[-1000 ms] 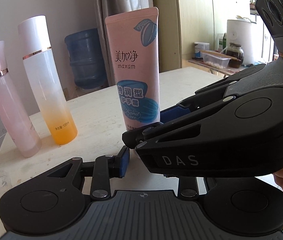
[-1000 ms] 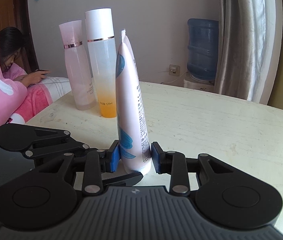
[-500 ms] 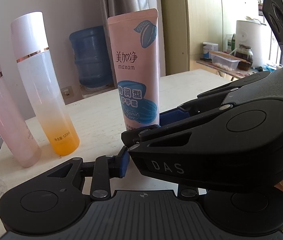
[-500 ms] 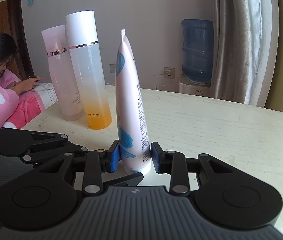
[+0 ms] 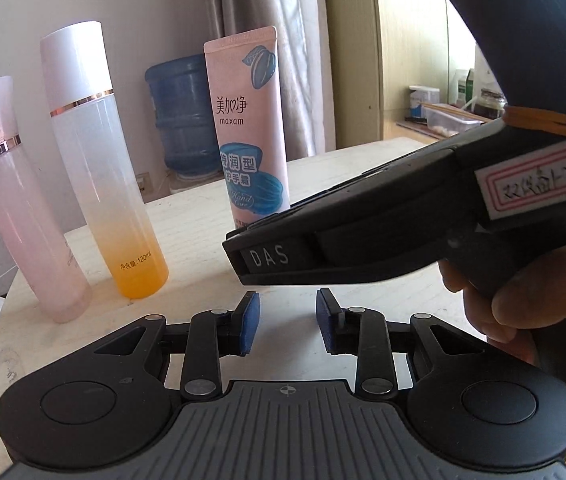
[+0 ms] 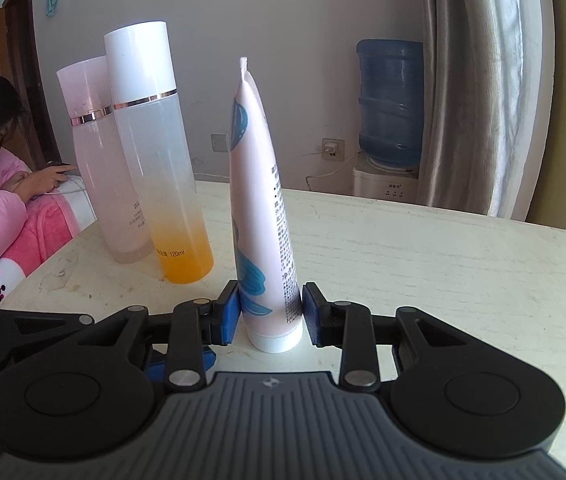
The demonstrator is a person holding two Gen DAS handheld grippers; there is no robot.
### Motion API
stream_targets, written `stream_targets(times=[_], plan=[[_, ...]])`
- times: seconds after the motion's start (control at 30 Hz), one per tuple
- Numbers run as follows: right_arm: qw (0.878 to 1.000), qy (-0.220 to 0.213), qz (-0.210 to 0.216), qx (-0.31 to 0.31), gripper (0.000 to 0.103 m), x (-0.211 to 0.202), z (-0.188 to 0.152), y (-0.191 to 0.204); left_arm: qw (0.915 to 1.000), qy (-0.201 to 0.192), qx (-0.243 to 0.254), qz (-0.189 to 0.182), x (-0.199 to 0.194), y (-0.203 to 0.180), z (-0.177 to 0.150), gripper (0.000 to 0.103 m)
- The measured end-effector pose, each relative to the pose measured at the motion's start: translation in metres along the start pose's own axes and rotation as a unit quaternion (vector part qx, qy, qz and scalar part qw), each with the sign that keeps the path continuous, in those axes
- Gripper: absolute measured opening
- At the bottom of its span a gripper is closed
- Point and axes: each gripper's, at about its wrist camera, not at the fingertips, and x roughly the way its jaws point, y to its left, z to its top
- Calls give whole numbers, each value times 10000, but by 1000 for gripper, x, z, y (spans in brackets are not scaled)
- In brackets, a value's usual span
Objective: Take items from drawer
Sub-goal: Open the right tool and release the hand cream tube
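Right gripper (image 6: 270, 312) carried hand cream tube (image 6: 261, 208) nearer bottles (image 6: 155, 152), fingers clamping it; left gripper (image 5: 287, 320) empty, parted; table (image 6: 443, 264) rightward clear.

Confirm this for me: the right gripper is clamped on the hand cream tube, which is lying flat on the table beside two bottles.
Not quite. The hand cream tube stands upright on its white cap, not flat; the right wrist view shows it. The right gripper does clamp it near the base, on the table beside two bottles.
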Motion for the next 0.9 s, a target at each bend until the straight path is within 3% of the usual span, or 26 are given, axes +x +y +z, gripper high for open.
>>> stream_targets(times=[0.9], plan=[[9998, -43, -183, 98, 34, 36, 20, 9, 9992, -154, -343, -161, -20, 17, -24, 34]])
